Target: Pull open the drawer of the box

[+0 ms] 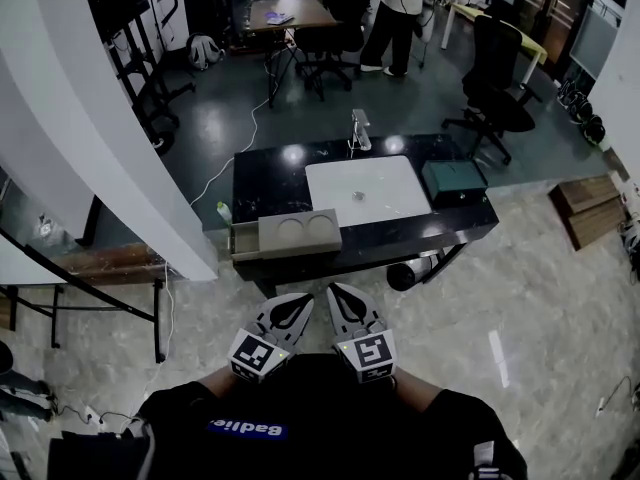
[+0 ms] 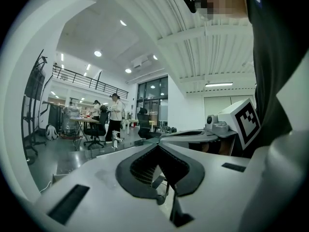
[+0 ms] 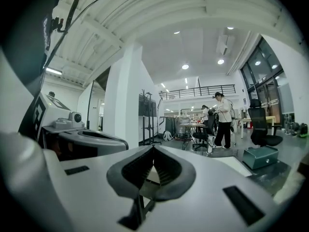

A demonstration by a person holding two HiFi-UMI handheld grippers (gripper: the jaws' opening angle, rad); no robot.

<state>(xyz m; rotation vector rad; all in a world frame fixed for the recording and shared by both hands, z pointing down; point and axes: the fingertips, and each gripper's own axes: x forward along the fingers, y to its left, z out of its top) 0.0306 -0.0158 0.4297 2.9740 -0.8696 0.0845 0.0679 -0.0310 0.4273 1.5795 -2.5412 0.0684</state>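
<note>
A grey box (image 1: 298, 233) with two round recesses on top sits at the front left edge of the black table (image 1: 270, 173). From its left end a drawer (image 1: 244, 238) sticks out a short way. Both grippers are held close to my chest, well short of the table and apart from the box. In the head view my left gripper (image 1: 303, 300) and my right gripper (image 1: 335, 290) point toward the table side by side. In the gripper views the left gripper (image 2: 157, 146) and the right gripper (image 3: 153, 148) each have their jaws closed tip to tip on nothing.
A white mat (image 1: 365, 190) covers the table's middle, with a green case (image 1: 453, 180) to its right and a metal stand (image 1: 360, 128) at the back edge. A white pillar (image 1: 100, 148) rises to the left. A black office chair (image 1: 495, 88) and people stand beyond.
</note>
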